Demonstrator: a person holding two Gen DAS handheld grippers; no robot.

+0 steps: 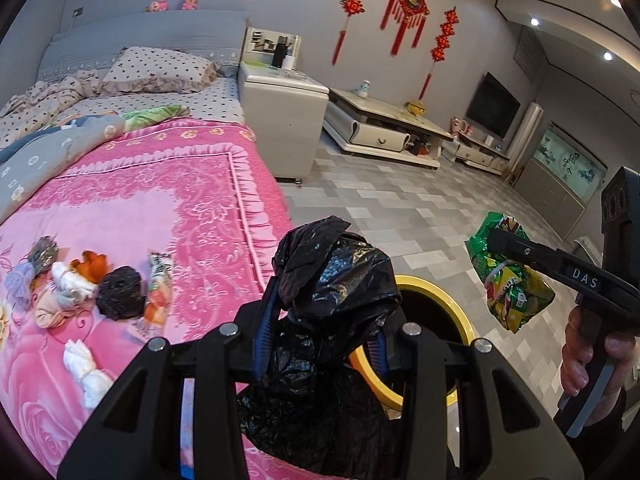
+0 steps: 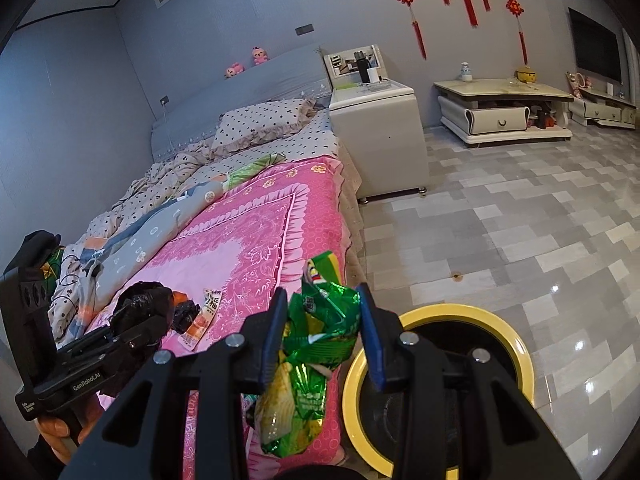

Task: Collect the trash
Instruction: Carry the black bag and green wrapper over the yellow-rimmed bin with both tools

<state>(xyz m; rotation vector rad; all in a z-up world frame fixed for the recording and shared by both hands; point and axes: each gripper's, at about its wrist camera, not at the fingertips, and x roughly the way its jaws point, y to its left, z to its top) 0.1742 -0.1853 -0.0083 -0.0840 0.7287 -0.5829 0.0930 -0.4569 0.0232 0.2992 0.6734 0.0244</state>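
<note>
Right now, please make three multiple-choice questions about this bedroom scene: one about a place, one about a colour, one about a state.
1. Where does the trash bin stand?
A. on the bed
B. on the floor beside the bed
C. on the nightstand

2. What colour is the bin's rim?
A. yellow
B. red
C. white

3. What is the right gripper doing?
A. hanging open and empty
B. clamping a green snack wrapper
C. holding a pillow

Answers: 1 B, the bin sits on the grey tiles at the pink blanket's edge. 2 A, its ring is yellow. 3 B, the blue pads squeeze the crumpled wrapper.
</note>
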